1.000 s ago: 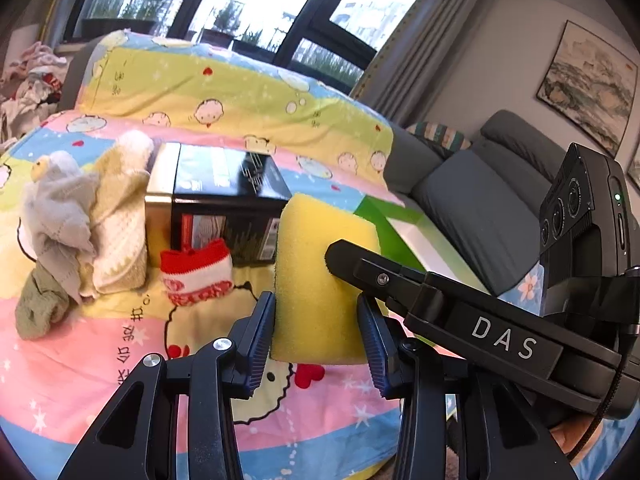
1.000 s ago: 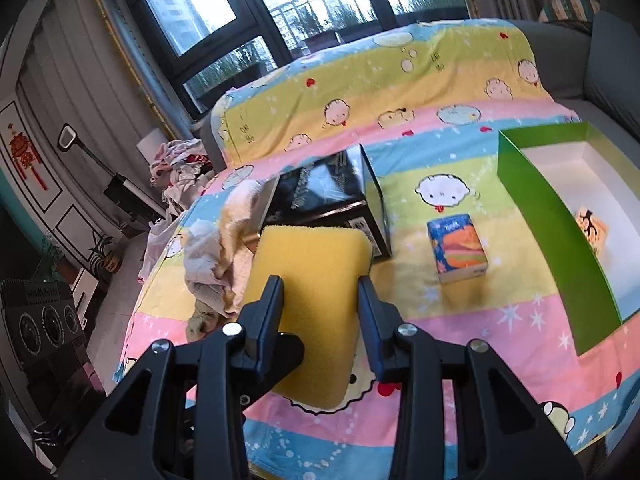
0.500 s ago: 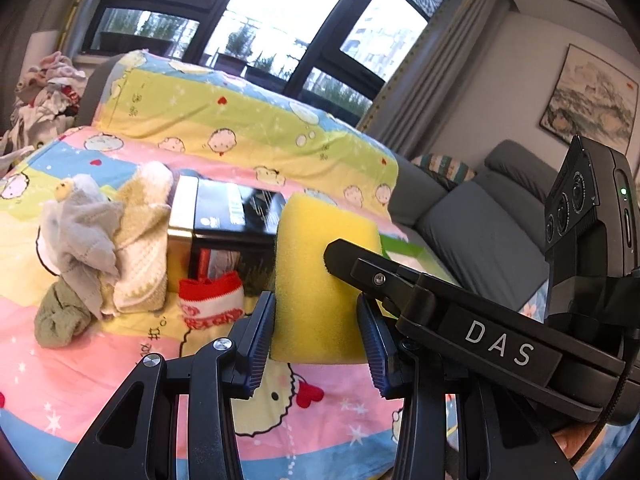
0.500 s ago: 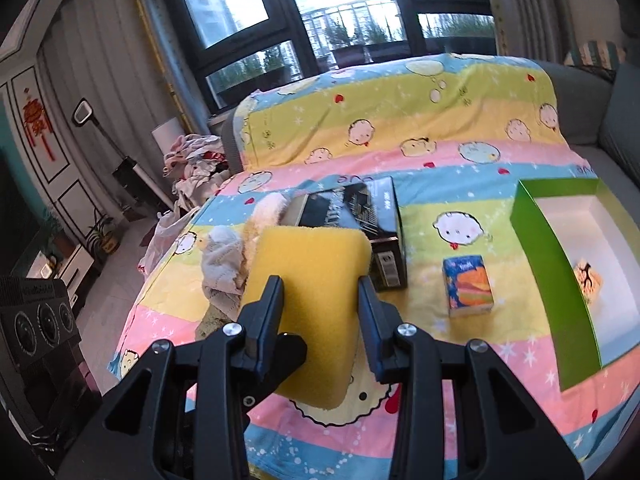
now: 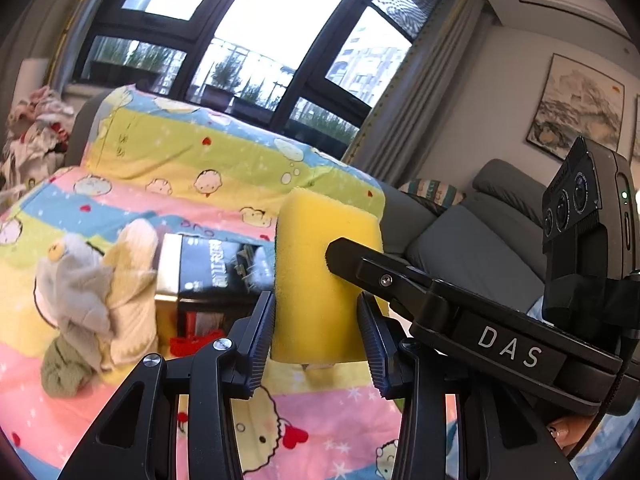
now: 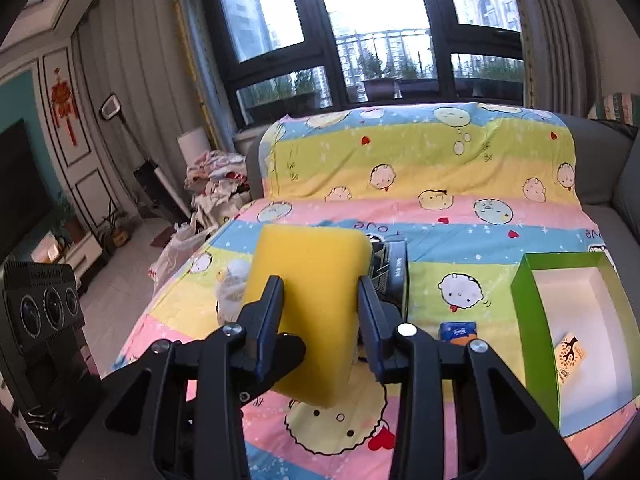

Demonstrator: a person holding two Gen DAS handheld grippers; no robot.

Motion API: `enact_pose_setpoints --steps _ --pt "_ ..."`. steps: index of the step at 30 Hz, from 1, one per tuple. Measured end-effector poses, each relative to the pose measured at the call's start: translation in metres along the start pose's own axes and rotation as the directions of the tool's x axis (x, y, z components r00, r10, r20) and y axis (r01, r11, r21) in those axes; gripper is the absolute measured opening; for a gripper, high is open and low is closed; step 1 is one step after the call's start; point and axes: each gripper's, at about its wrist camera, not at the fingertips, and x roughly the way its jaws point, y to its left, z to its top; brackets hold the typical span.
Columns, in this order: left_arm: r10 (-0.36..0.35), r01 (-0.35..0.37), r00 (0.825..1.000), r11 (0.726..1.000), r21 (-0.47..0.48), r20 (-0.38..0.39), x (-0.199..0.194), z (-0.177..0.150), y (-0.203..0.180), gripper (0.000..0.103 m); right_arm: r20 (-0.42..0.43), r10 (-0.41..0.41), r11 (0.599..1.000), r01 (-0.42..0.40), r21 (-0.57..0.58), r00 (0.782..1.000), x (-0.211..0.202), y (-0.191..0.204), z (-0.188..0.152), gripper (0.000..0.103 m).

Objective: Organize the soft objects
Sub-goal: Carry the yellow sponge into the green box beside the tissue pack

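Sponge held clear above the blanket.
We have both the left gripper (image 5: pixel 316 322) and right gripper (image 6: pixel 320 318) part-closed on the yellow sponge (image 5: pixel 320 264); light, squashy, so we grip its flat sides.

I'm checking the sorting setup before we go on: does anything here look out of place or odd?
The black box is rigid and lies among the soft things on the blanket. Both grippers, left and right, clamp one yellow sponge.
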Motion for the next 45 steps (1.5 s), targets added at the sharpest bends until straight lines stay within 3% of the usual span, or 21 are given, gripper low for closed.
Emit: enact_pose_setpoints --steps 7,17,28,34,45 --pt "-0.017 0.022 0.998 0.995 0.098 -0.053 0.030 0.001 -0.032 0.042 0.059 -0.025 0.993 0.018 0.119 0.998 -0.012 -0.042 -0.005 0.037" --pt "-0.108 0.136 0.983 0.971 0.195 -0.149 0.080 -0.005 -0.091 0.042 0.107 -0.182 0.950 0.146 0.276 0.978 -0.045 -0.102 -0.012 0.037" --pt "-0.164 0.241 0.955 0.913 0.328 -0.247 0.127 -0.011 -0.156 0.042 0.141 -0.293 0.883 0.212 0.418 0.946 -0.076 -0.166 -0.021 0.037" --pt "-0.193 0.307 0.920 0.896 0.322 -0.341 0.162 -0.023 -0.179 0.042 0.100 -0.353 0.824 0.259 0.504 0.930 -0.081 -0.201 -0.035 0.038" --pt "-0.210 0.403 0.812 0.877 0.261 -0.544 0.231 -0.063 -0.199 0.042 -0.060 -0.430 0.676 0.365 0.640 0.901 -0.073 -0.257 -0.068 0.038"
